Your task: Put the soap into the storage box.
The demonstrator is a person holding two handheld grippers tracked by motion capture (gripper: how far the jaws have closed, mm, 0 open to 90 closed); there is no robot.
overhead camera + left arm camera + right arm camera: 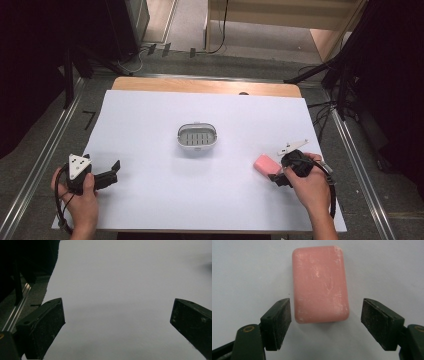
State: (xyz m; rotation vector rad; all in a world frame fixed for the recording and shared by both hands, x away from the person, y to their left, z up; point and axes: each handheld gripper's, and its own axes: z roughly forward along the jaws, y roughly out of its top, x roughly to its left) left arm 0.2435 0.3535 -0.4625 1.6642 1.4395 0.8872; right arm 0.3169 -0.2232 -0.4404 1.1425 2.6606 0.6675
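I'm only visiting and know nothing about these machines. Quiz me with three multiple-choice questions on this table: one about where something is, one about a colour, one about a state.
1. Where does the soap dish stand?
A. near the middle of the white sheet
B. at the left gripper
C. off the table

2. What colour is the bar of soap?
A. green
B. pink
C. blue

3. How does the right gripper stand to the soap?
A. clamped on it, lifted
B. jaws open, either side of its near end
C. turned away from it

Answers: 1 A, the high view shows it mid-sheet. 2 B, it looks pink in both views. 3 B, a gap shows beside each pad.
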